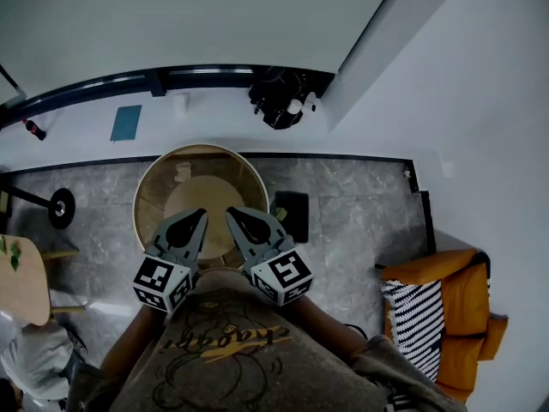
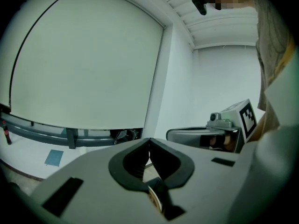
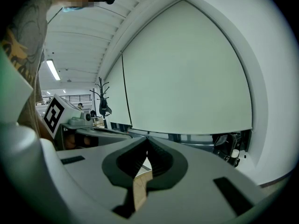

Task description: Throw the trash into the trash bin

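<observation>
The person's grey-brown shirt with a drawn cartoon print (image 1: pixel 225 350) fills the bottom of the head view. Just beyond it are two grey plastic grippers, each carrying one cube with black-and-white square markers. The left gripper (image 1: pixel 200 221) (image 2: pixel 149 144) is clenched, its ribbed black pads meeting at the tips and grasping nothing. The right gripper (image 1: pixel 232 219) (image 3: pixel 147 143) is clenched and empty in the same way.

Both tips hang over the near rim of the one round, light-wood trash bin (image 1: pixel 144 197), which stands on the grey stone floor (image 1: pixel 360 217). Inside the bin, by its far wall, lies one small pale thing (image 1: pixel 183 172), too small to identify.

One black square object (image 1: pixel 292 215) lies just right of the bin. One flat teal rectangle (image 1: pixel 125 123) lies beyond the bin to the left. Well right of the bin sit one orange cushioned seat (image 1: pixel 467 303) and one black-and-white striped pillow (image 1: pixel 415 318).
</observation>
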Available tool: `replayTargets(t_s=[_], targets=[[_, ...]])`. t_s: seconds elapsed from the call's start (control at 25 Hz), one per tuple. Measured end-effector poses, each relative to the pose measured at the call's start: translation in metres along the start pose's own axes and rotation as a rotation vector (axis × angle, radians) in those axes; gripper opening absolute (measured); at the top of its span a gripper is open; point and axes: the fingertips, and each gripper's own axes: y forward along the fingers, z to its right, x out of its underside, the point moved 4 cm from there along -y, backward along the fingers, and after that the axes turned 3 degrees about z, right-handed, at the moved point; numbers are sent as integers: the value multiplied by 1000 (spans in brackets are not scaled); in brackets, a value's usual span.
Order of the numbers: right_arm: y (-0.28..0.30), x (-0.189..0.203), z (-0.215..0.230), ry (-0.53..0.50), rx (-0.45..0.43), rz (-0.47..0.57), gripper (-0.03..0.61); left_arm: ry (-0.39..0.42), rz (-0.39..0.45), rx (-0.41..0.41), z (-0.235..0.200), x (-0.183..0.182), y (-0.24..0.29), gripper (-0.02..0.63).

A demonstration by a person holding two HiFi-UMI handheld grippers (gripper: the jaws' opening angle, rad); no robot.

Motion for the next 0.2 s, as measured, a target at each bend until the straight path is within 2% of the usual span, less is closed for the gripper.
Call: replayTargets(t_s=[0.2], targets=[[1, 2, 1, 9, -4, -9, 18, -8, -7, -3, -1, 2, 2, 20]])
